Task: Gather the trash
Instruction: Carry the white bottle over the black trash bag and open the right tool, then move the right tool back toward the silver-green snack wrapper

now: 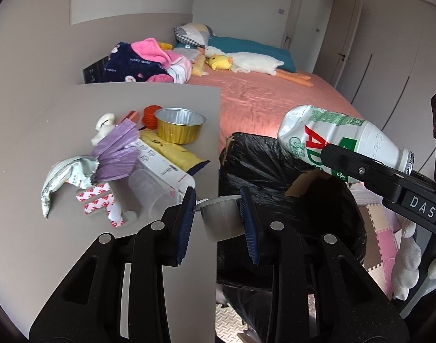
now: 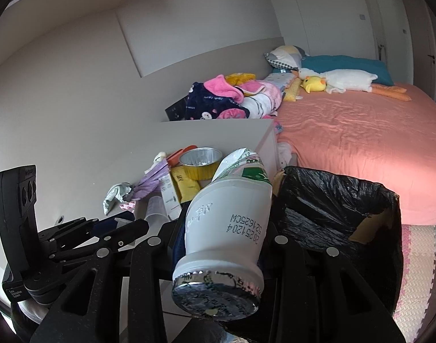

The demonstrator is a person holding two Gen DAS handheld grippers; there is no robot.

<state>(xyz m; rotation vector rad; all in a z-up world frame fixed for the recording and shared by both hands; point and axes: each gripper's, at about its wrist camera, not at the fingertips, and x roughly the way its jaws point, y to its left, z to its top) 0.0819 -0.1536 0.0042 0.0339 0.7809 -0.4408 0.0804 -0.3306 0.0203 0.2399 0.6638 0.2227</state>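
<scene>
Left gripper [image 1: 218, 214], nearest the lens, clamps a small silver foil cup [image 1: 222, 220] between its blue pads [image 1: 186, 223], the cup tilted and poised at the table edge beside the black-lined trash bin [image 1: 275, 177]. Right gripper [image 2: 221, 240] grips a crushed white drink bottle [image 2: 226, 223] around its body, foil-sealed mouth toward the camera; in the left wrist view the same bottle [image 1: 341, 140] hangs over the bin's opening [image 2: 332, 200]. On the grey table [image 1: 32, 171], just beyond the left gripper, lie a clear plastic cup [image 1: 152, 197] on its side, red-and-white printed strips [image 1: 99, 203], a crumpled silver wrapper [image 1: 66, 177], a purple pleated wrapper [image 1: 118, 151], a white carton [image 1: 161, 165] and a yellow packet [image 1: 172, 151]. Farther back stand a gold foil baking cup [image 1: 179, 125] and orange discs [image 1: 151, 117]. Beyond the table, a pink-sheeted bed [image 1: 275, 97] carries folded clothes [image 1: 143, 63] and a plush duck [image 1: 246, 63].
</scene>
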